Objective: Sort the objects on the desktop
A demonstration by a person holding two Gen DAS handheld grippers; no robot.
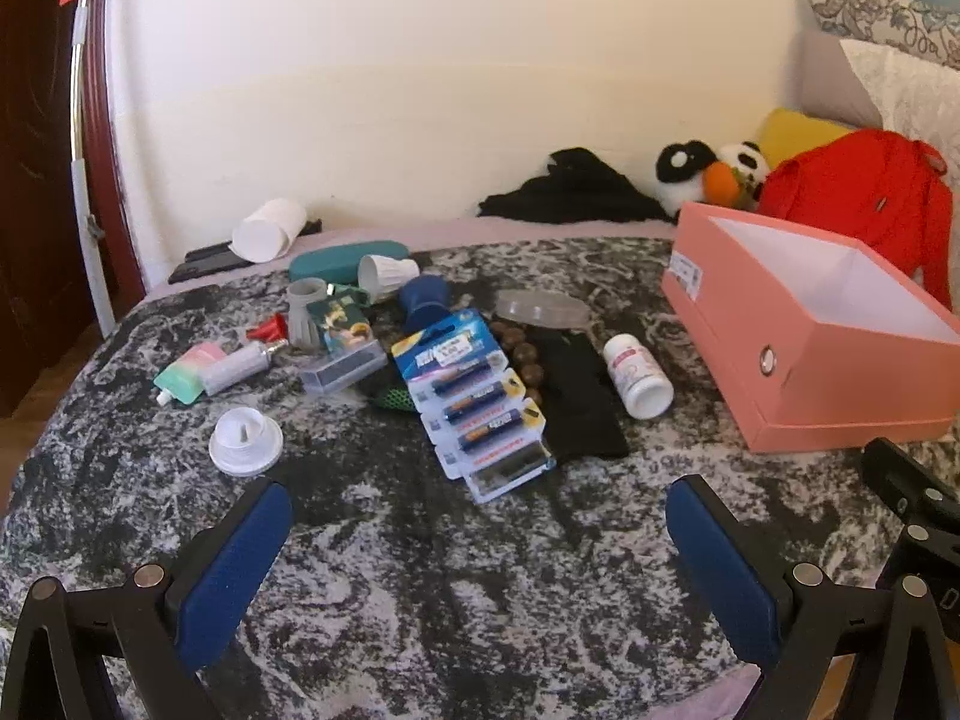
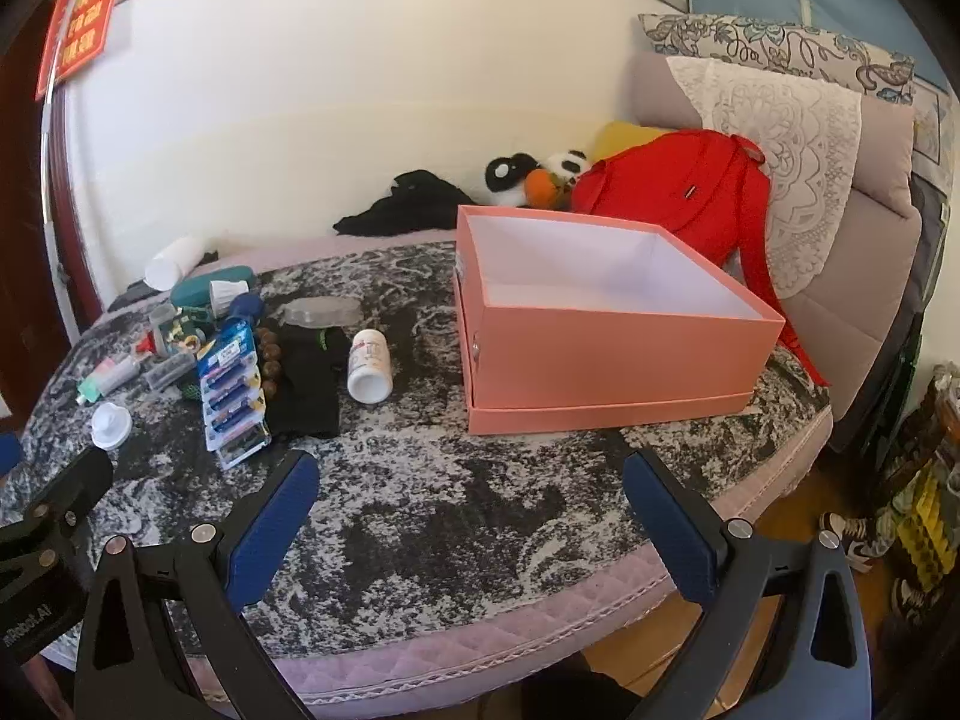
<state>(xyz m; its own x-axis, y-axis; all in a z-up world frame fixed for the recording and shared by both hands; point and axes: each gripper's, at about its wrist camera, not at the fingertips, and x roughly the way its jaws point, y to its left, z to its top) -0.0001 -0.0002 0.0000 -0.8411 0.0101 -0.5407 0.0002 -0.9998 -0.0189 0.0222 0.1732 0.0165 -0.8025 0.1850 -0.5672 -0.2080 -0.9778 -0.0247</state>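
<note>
The pink box (image 2: pixel 600 354) was the biggest thing there, sitting around 1 o'clock from the right gripper (image 2: pixel 471 507) on the mottled grey-black bed cover (image 2: pixel 420 510). Stiff cardboard, open top, white inside and looked empty. I'd guess it's light and slides easily, so not something to bump.

Next down, the battery blister pack (image 1: pixel 474 402) lay flat at about 12 o'clock from the left gripper (image 1: pixel 480 534). Thin card with glossy plastic bubbles, bendy and probably a bit heavy for its size. I'd pinch it across the short edge, not the bubbles.

Just right of it was a folded black cloth (image 1: pixel 582 402), soft and floppy, so it would need a bunched grab in the middle. A string of wooden beads (image 1: pixel 525 354) ran between the two, round and prone to rolling.

The white pill bottle (image 1: pixel 637 373) lay on its side near 1 o'clock, smooth hard plastic. I'd take it across the barrel.

The small white round cap (image 1: pixel 246 441) sat at 11 o'clock, low and rigid, awkward to grip except by the rim. Smaller clutter piled behind: a pale squeeze pouch (image 1: pixel 180 384) and a clear little case (image 1: pixel 342 369).

Both sets of blue-padded fingers (image 1: pixel 240 570) were spread wide, holding nothing.
</note>
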